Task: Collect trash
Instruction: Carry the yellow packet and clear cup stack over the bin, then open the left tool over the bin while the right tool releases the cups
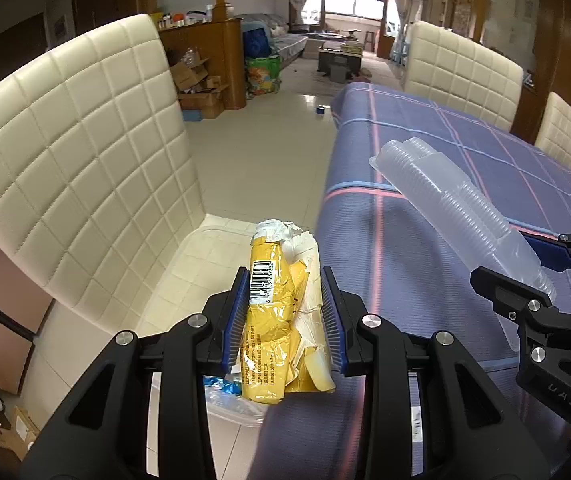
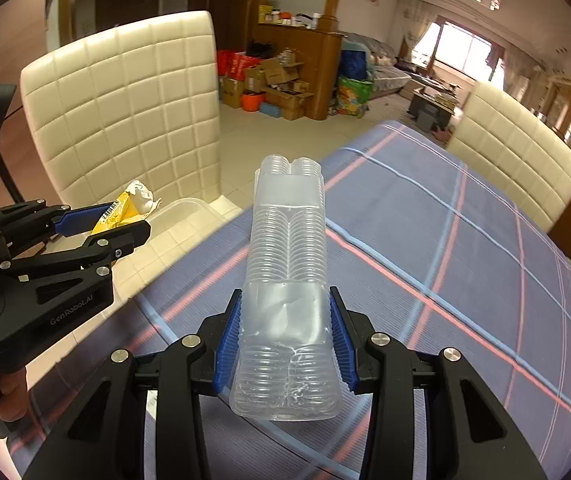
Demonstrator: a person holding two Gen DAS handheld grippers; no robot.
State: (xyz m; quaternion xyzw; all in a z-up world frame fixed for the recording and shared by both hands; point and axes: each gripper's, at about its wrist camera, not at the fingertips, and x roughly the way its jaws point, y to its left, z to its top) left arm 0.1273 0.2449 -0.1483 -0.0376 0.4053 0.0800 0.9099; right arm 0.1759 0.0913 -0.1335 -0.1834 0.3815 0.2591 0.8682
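My left gripper [image 1: 283, 312] is shut on a crumpled yellow wrapper [image 1: 281, 320] with a barcode and white torn paper at its tip. It holds the wrapper above a clear plastic bin [image 1: 237, 410] on the cream chair seat, beside the table edge. My right gripper [image 2: 285, 340] is shut on a stack of clear plastic cups [image 2: 287, 280] in a plastic sleeve, held above the blue plaid tablecloth [image 2: 465, 240]. The right gripper with the cups [image 1: 449, 200] also shows in the left wrist view, and the left gripper [image 2: 125, 220] with the wrapper [image 2: 125, 208] shows in the right wrist view.
A cream quilted chair [image 1: 77, 152] stands left of the table, with the clear bin [image 2: 181, 210] on its seat. More cream chairs [image 2: 513, 160] line the far side. Cardboard boxes [image 2: 281, 88] and bags sit by a wooden cabinet across the tiled floor [image 1: 261, 148].
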